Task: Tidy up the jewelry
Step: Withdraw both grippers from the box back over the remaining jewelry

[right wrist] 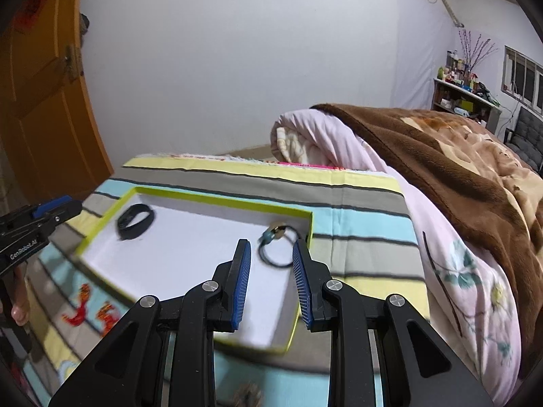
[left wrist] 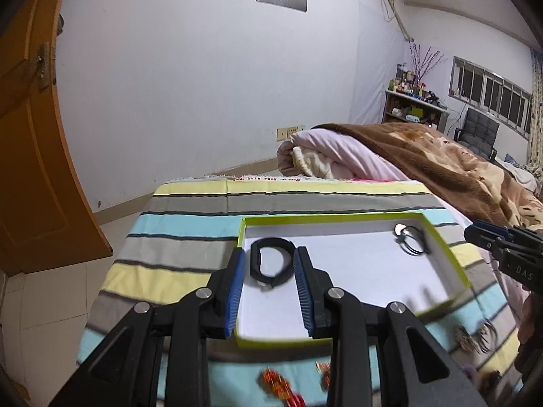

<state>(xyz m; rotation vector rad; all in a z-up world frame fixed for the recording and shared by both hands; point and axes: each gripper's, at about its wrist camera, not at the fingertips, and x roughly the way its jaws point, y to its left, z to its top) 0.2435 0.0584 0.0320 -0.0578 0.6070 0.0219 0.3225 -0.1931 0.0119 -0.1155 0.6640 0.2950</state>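
Observation:
A shallow white tray with a lime-green rim (left wrist: 332, 218) (right wrist: 220, 200) lies on the striped cloth. A black band bracelet (left wrist: 255, 261) (right wrist: 132, 234) rests flat in its far left corner. My left gripper (left wrist: 269, 252) hovers above and just short of the band, open, its blue pads clear of it. A thin dark bracelet with a small charm (left wrist: 399, 229) (right wrist: 275, 234) lies in the tray's far right corner. My right gripper (right wrist: 271, 243) hangs over it, open and holding nothing. Each gripper shows at the edge of the other's view: the right gripper (left wrist: 488, 234), the left gripper (right wrist: 57, 208).
Loose red-orange pieces (left wrist: 278, 381) (right wrist: 81, 308) and a metallic cluster (left wrist: 475, 335) lie blurred on the striped cloth (left wrist: 190, 234) nearer than the tray. A brown blanket (right wrist: 441, 156) over a pink quilt (right wrist: 451, 254) rises on the right. The cloth's left edge drops to tiled floor (left wrist: 44, 291).

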